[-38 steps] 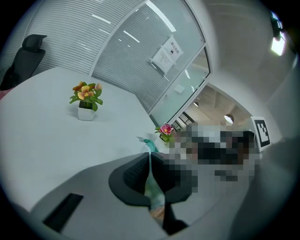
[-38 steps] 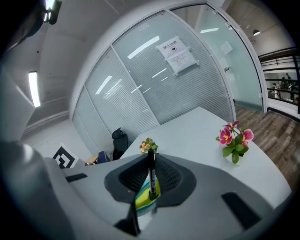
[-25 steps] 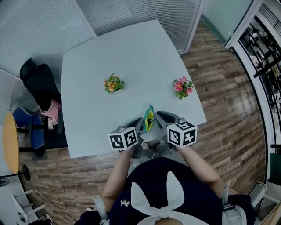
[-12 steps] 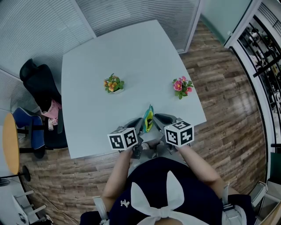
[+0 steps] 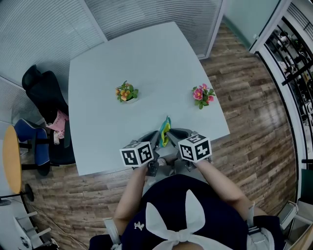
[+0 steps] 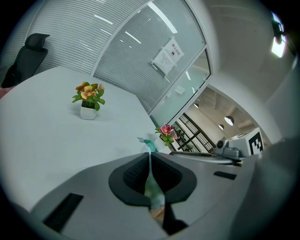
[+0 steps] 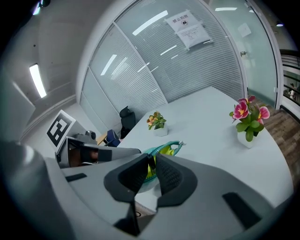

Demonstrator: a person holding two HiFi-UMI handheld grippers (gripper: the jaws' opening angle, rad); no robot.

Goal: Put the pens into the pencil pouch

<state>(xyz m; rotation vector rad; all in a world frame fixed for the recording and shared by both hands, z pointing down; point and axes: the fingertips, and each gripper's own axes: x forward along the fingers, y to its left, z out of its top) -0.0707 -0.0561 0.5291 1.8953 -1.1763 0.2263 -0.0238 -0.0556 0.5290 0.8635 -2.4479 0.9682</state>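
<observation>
Head view, bottom of the frame: the person's dark top (image 5: 176,205) with a white bow (image 5: 178,222), both forearms reaching up-frame to the near edge of the pale grey counter (image 5: 146,58). Each hand carries a gripper with a marker cube, one cube (image 5: 137,154) at lower left of centre and the other cube (image 5: 194,147) just right of it.

The left gripper (image 5: 155,140) points up and to the right, and the right gripper (image 5: 171,134) points up and to the left. They meet at the pencil pouch (image 5: 165,131), which stands on edge at the counter's near rim, teal outside with yellow-green showing inside.

In the left gripper view the fingers (image 6: 136,173) are closed on a thin fold of the pouch's teal fabric, which runs up between the pads and out past the tips.

In the right gripper view the fingers (image 7: 169,176) stand a narrow gap apart and have just been opening. The pouch's rim and its yellow-green inside show in that gap at the tips, and whether the pads touch the fabric cannot be told. What the yellow-green is also cannot be told.

Farther up the counter stand two small white pots well apart: orange flowers (image 5: 126,93) left of centre and pink flowers (image 5: 203,96) to the right.

Beyond the counter, a black chair (image 5: 41,88) sits at the left edge, wood flooring (image 5: 249,107) fills the right, and slatted blinds (image 5: 146,12) run along the top.
</observation>
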